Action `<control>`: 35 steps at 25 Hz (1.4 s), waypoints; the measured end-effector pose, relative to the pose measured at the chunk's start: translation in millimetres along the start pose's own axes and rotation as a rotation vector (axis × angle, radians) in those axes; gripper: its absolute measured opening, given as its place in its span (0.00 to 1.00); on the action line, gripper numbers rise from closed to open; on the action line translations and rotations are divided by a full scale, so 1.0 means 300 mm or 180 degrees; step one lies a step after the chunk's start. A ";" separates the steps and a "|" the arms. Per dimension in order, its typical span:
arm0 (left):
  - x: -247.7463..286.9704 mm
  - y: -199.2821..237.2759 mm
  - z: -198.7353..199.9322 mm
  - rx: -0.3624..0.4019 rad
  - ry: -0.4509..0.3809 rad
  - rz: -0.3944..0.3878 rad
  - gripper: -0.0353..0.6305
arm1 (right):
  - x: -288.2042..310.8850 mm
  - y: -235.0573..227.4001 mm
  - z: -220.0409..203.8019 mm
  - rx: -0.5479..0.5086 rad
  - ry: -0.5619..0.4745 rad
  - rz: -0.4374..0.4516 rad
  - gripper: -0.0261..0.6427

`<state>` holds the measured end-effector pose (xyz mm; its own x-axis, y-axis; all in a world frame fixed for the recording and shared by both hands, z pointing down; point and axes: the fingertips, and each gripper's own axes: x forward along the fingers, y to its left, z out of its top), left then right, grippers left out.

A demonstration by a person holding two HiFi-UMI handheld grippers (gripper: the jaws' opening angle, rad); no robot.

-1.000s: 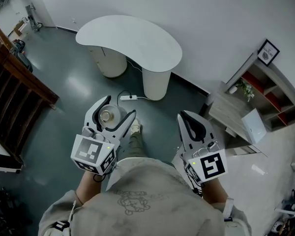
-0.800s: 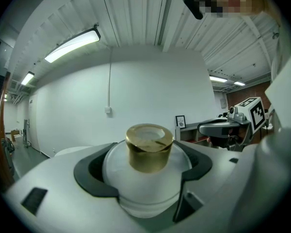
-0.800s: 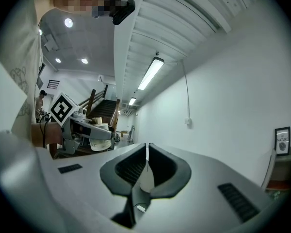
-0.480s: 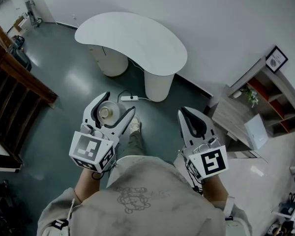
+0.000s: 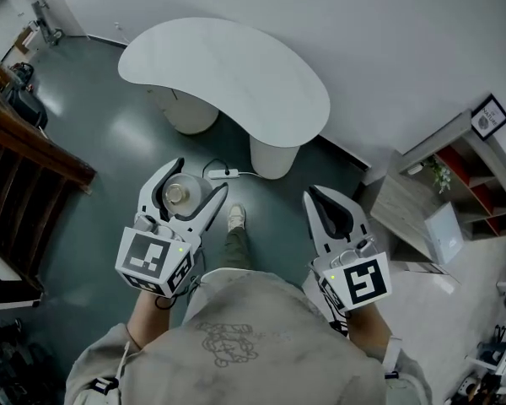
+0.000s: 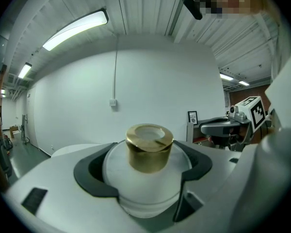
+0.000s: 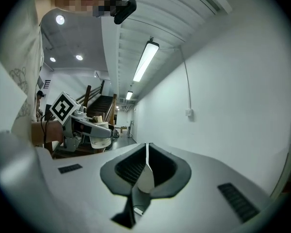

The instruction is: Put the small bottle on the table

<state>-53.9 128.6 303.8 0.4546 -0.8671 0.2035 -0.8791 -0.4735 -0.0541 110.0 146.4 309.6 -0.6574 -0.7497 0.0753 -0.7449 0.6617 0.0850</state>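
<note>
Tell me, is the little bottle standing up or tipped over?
Standing up. The small bottle is clamped in the left hand-held gripper, and its gold cap points up toward the ceiling.

Bright, even light comes from ceiling strip lights (image 6: 75, 28). The glossy floor (image 5: 110, 167) carries pale glare patches. Both gripper views bend strongly and darken to black at the corners; the small bottle (image 6: 148, 164) looks sharp.
</note>
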 end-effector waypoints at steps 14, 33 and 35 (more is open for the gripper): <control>0.440 0.417 0.063 -0.0026 0.0212 -0.0317 0.57 | 0.557 -0.249 0.020 0.0120 0.0216 -0.0208 0.09; 0.765 0.701 0.164 -0.0007 0.0102 -0.0516 0.57 | 0.939 -0.455 0.095 0.0023 0.0240 -0.0338 0.09; 0.780 0.696 0.170 -0.0013 0.0101 -0.0477 0.57 | 0.944 -0.477 0.096 0.0026 0.0227 -0.0306 0.09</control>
<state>-123.7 -181.1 290.3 0.5761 -0.7814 0.2399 -0.8023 -0.5967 -0.0168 27.1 -160.7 290.0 -0.5734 -0.8076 0.1376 -0.8052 0.5866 0.0871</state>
